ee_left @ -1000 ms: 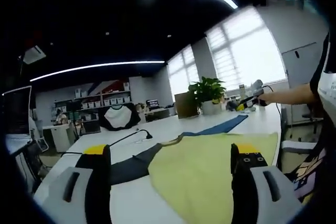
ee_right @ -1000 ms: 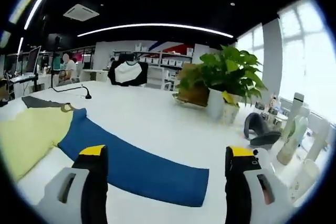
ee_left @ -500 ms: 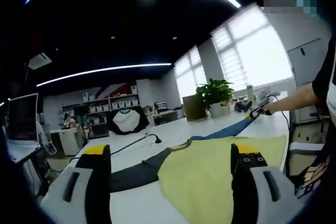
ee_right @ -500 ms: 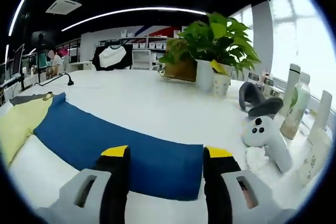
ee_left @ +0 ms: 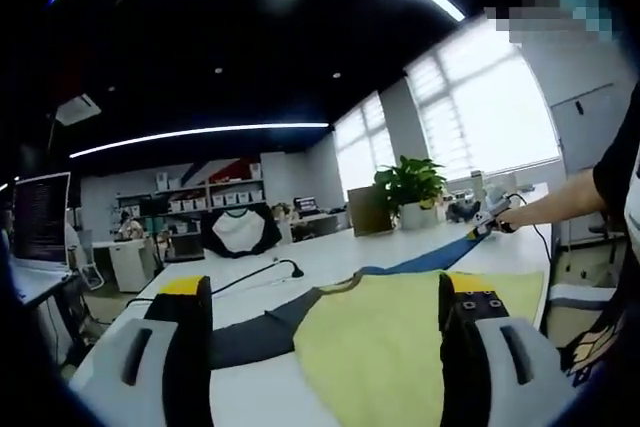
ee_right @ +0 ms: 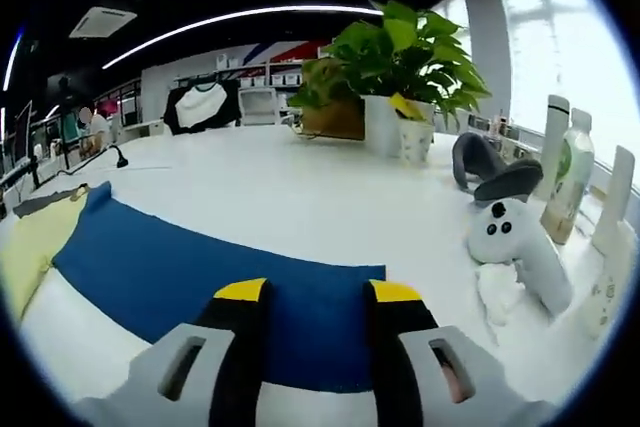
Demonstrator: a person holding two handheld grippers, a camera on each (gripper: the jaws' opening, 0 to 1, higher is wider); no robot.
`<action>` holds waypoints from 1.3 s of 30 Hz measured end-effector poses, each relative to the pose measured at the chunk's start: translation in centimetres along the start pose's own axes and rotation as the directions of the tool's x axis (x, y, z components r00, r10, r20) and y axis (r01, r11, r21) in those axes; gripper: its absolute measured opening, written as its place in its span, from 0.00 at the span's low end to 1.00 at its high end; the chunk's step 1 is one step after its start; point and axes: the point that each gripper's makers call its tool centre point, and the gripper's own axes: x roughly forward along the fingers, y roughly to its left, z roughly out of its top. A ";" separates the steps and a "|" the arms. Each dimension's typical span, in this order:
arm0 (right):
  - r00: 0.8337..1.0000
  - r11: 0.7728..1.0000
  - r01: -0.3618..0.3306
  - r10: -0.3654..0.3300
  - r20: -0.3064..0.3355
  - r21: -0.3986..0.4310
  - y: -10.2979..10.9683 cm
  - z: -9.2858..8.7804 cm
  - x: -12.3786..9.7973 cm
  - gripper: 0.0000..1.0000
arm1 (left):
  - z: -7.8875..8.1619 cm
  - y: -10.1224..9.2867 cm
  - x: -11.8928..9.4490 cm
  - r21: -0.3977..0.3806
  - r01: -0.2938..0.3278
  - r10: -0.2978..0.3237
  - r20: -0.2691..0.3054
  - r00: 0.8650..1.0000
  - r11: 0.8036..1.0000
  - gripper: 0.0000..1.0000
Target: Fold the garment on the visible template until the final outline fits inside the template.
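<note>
Blue sleeve (ee_right: 215, 272) now sits between the right gripper's (ee_right: 315, 292) narrowed jaws, closing from wide, while the left gripper (ee_left: 320, 292) hovers wide-open over the yellow shirt body (ee_left: 400, 332), readying the first fold.

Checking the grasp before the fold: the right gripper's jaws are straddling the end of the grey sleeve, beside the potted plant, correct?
Not grey: the right gripper view shows the right gripper straddling the end of the blue sleeve. The potted plant stands farther back on the table.

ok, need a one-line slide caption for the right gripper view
Right gripper closing around the cuff of the garment's blue sleeve on the white table.
</note>
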 end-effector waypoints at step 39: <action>0.958 0.980 0.056 -0.107 0.267 0.189 4.9 9.3 -5.8 0.00 | -2.2 1.1 -0.6 -0.044 -0.019 0.013 -0.121 0.993 0.999 1.00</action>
